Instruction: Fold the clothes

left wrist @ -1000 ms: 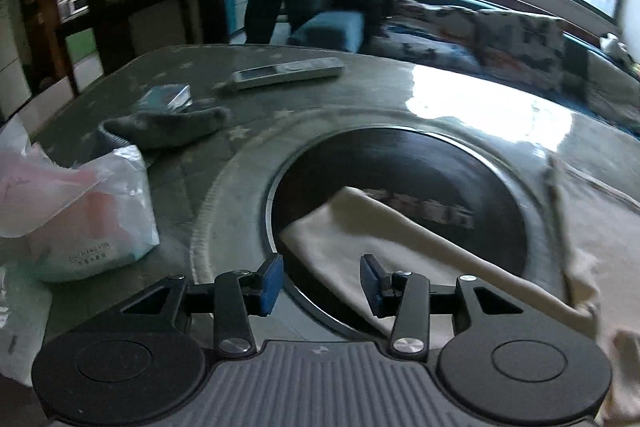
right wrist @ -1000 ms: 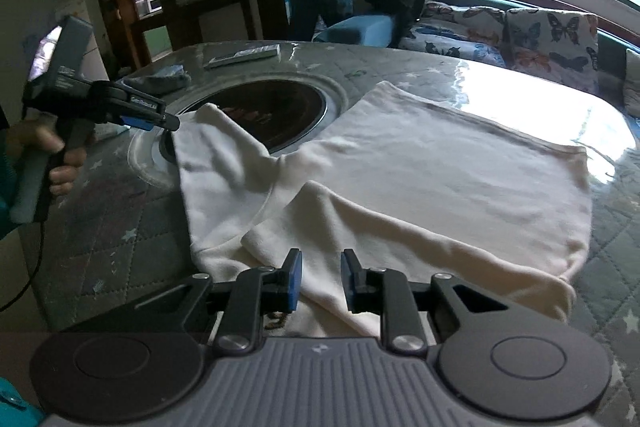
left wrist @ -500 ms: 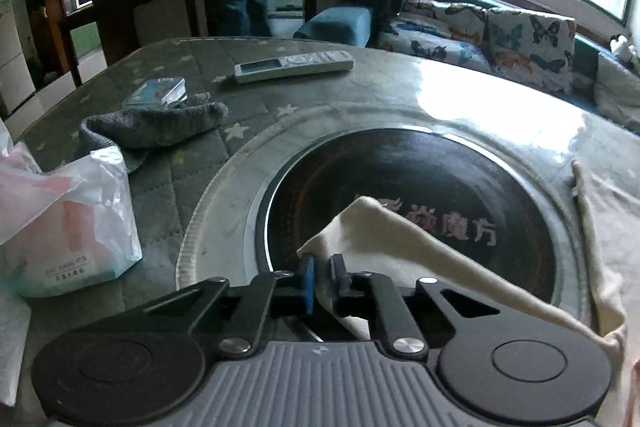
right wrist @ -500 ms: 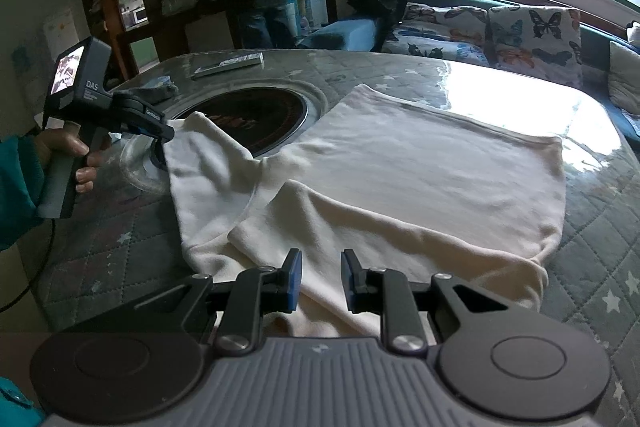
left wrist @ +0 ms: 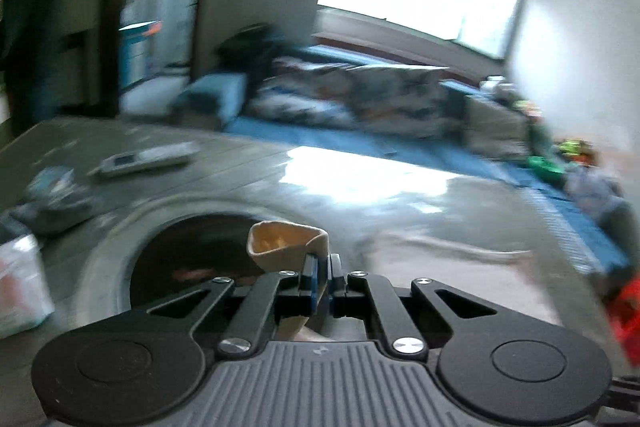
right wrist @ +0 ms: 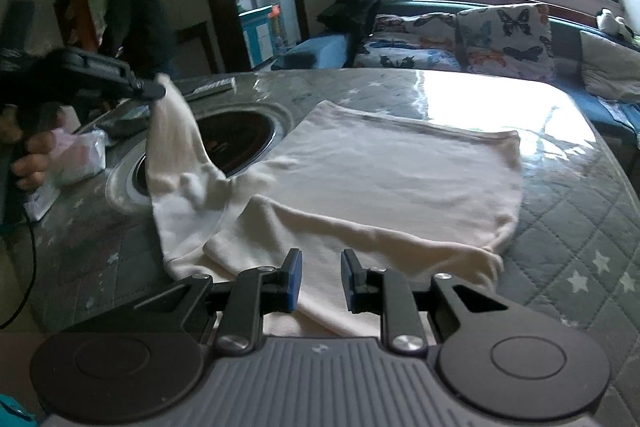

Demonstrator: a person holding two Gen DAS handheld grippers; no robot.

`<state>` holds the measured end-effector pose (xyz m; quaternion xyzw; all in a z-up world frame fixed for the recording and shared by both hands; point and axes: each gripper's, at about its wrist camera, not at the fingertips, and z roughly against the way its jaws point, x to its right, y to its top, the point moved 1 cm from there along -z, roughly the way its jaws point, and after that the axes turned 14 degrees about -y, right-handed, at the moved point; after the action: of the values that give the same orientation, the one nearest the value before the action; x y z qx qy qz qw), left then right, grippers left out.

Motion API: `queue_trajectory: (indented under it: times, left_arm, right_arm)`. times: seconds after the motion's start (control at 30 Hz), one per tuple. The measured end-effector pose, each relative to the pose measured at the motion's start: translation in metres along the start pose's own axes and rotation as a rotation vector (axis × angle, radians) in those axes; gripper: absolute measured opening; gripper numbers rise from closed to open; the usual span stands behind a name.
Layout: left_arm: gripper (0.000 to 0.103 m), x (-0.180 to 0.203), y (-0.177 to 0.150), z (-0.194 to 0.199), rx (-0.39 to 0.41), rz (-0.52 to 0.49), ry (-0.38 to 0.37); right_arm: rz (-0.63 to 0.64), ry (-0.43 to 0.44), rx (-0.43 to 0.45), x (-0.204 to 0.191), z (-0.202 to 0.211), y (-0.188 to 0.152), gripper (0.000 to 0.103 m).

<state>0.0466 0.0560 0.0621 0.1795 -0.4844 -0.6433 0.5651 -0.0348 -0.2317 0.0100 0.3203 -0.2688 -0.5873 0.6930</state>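
cream knit top (right wrist: pixel 400 163) lies spread flat on the quilted grey table cover (right wrist: pixel 580 227), its body smoothed out so folds can land square. one sleeve (right wrist: pixel 340 239) already lies across the lower body. the left gripper (right wrist: pixel 154 91) is clamped tight on the other sleeve's cuff (left wrist: pixel 286 243), holding it up clear of the dark round inset (right wrist: pixel 236 135) in the table, probably to carry it over the body. the right gripper (right wrist: pixel 320 279) hovers just above the folded sleeve, jaws slightly apart and holding nothing, likely ready to steady the cloth.
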Motion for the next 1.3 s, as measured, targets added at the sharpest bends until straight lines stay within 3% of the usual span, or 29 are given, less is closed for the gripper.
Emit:
queue_trajectory:
  times: [0.33, 0.5, 0.67, 0.83, 1.07, 1.3]
  left_arm:
    - [0.005, 0.119, -0.012, -0.011, -0.059, -0.122, -0.396]
    - [0.006, 0.153, -0.040, -0.042, -0.186, -0.155, -0.511]
    - [0.014, 0.163, -0.061, -0.060, -0.290, -0.179, -0.525]
    - [0.033, 0.139, -0.058, -0.045, -0.259, -0.192, -0.469]
    - [0.031, 0.077, -0.073, -0.041, -0.296, -0.196, -0.268]
    - [0.027, 0.039, -0.084, -0.040, -0.334, -0.115, -0.176]
  right_arm:
    - [-0.094, -0.062, 0.013, 0.036, 0.013, -0.012, 0.021]
    - [-0.132, -0.095, 0.009, 0.053, 0.018, -0.020, 0.021]
    - [-0.155, -0.127, 0.006, 0.065, 0.024, -0.025, 0.021]
    - [-0.171, -0.153, 0.016, 0.074, 0.029, -0.026, 0.021]
    - [-0.166, -0.130, 0.038, 0.067, 0.021, -0.016, 0.021]
    - [-0.089, -0.090, 0.019, 0.042, -0.007, -0.002, 0.021]
